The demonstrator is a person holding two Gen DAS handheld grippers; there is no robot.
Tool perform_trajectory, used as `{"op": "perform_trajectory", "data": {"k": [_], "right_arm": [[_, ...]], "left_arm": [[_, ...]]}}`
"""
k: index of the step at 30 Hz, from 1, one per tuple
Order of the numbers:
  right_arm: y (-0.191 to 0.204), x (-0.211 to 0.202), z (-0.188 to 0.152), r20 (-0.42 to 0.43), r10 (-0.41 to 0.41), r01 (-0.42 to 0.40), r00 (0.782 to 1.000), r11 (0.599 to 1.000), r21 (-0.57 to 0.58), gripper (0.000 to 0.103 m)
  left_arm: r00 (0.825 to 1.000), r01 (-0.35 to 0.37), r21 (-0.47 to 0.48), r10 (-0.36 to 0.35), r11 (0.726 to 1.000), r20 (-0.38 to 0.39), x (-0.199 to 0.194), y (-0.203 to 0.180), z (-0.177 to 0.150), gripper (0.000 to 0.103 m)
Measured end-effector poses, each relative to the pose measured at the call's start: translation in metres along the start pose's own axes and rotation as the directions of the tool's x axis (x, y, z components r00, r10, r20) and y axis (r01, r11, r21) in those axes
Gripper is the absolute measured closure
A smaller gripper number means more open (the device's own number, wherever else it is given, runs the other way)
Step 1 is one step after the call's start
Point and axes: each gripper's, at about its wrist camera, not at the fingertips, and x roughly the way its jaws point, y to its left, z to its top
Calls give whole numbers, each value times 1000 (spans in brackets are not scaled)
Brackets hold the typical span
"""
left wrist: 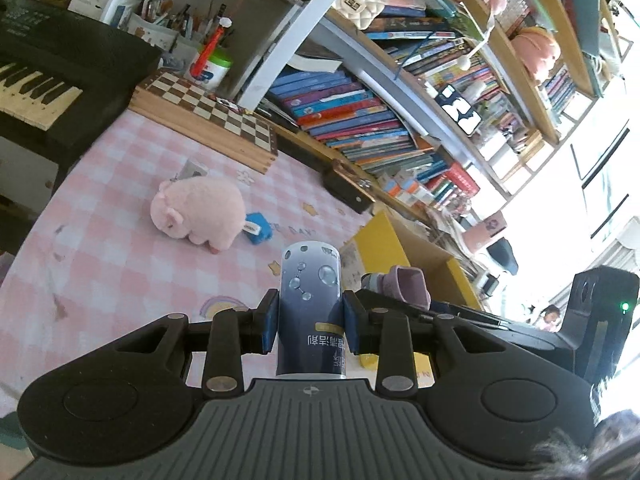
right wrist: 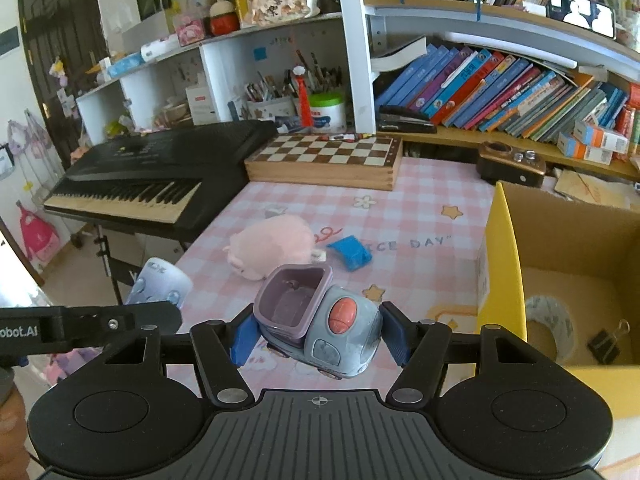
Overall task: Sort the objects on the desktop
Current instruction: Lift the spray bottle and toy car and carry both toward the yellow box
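Left gripper (left wrist: 309, 316) pinching blue can (left wrist: 310, 304), right gripper (right wrist: 318, 334) pinching toy truck (right wrist: 320, 324), above pink checked tablecloth (right wrist: 420, 216).

On the tablecloth (right wrist: 420, 216), the plush pig (right wrist: 272, 246) lies centre; the chessboard (right wrist: 324, 156) sits at twelve o'clock, the cardboard box (right wrist: 504, 248) at three, the keyboard (right wrist: 152, 172) at ten.

A lived-in home study or child's room: crowded wooden shelves of colourful books (right wrist: 500, 88), a black electronic keyboard (right wrist: 152, 172), a wooden folding chessboard (right wrist: 324, 156) and a pink plush pig (left wrist: 200, 212) on a pink checked tablecloth (left wrist: 120, 264) (printed with stars and flowers).
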Motion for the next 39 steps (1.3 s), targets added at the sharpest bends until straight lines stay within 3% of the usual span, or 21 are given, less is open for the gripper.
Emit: {"op": "perform_trajectory", "data": {"k": [21, 39], "right_arm": [[21, -62, -62, 10, -98, 96, 995, 987, 129, 39], [-9, -105, -102, -15, -257, 252, 966, 931, 262, 39]], "left_arm": [[988, 121, 58, -114, 991, -106, -34, -9, -33, 73], [937, 277, 118, -241, 954, -251, -5, -46, -51, 73]]}}
